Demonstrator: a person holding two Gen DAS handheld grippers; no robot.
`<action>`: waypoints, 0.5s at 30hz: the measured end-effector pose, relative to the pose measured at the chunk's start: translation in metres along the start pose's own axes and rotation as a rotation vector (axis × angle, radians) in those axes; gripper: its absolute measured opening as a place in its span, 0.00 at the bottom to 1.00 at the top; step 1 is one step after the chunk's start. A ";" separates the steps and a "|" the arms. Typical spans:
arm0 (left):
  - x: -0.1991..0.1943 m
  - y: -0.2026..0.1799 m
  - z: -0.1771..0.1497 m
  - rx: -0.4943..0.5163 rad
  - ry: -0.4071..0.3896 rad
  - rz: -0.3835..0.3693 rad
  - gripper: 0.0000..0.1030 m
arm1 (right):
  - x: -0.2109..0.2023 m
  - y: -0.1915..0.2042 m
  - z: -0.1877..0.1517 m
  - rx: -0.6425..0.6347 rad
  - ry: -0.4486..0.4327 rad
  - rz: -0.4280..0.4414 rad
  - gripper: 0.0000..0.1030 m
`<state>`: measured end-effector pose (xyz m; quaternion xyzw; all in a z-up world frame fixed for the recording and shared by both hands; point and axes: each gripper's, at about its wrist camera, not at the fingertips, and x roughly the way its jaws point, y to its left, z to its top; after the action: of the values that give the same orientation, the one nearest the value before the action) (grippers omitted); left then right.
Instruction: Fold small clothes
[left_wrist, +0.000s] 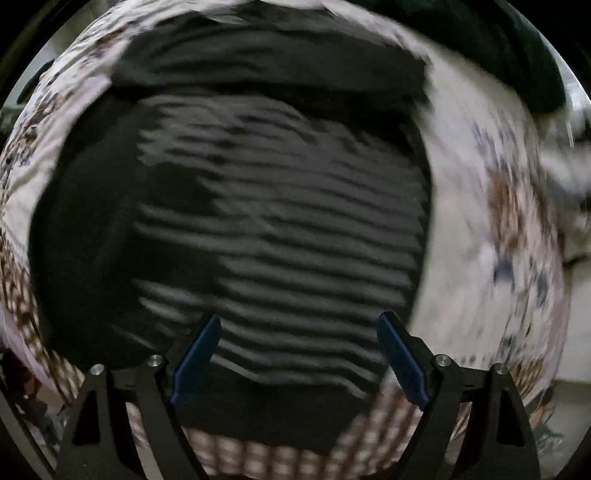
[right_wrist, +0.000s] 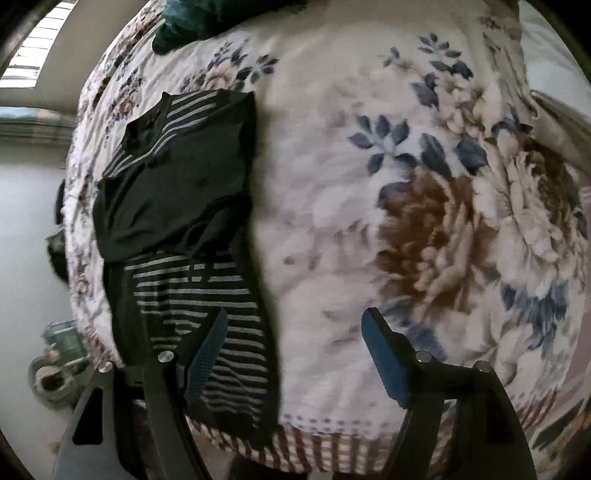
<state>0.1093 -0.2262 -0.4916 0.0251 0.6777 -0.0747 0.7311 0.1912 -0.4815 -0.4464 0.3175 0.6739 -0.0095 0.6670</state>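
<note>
Both gripper units stand with jaws apart and nothing between them: my left gripper (left_wrist: 299, 354) hangs straight above the striped garment (left_wrist: 280, 229), my right gripper (right_wrist: 295, 354) sits off its right edge, over the floral bedspread (right_wrist: 424, 206). In the right wrist view the dark striped garment (right_wrist: 184, 236) lies partly folded near the left edge of the bed, one dark panel turned over the striped body, its lower hem close to the checked border. I judge these risks: a pinch that takes bedspread along with the cloth and drags both; a grab on one layer only, which would undo the fold; and the garment sliding off the near edge. Left view is blurred, so I cannot confirm edge positions.
</note>
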 end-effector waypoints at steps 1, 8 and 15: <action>0.012 -0.020 -0.012 0.012 0.019 0.024 0.84 | 0.003 -0.004 0.011 -0.019 0.004 0.025 0.74; 0.076 -0.060 -0.033 -0.062 0.084 0.172 0.84 | 0.067 -0.008 0.104 -0.055 0.067 0.284 0.74; 0.095 -0.070 -0.021 -0.143 0.041 0.261 0.84 | 0.145 0.029 0.186 -0.090 0.084 0.317 0.74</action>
<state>0.0853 -0.3000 -0.5828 0.0625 0.6870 0.0698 0.7206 0.3835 -0.4798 -0.5862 0.3897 0.6425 0.1391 0.6449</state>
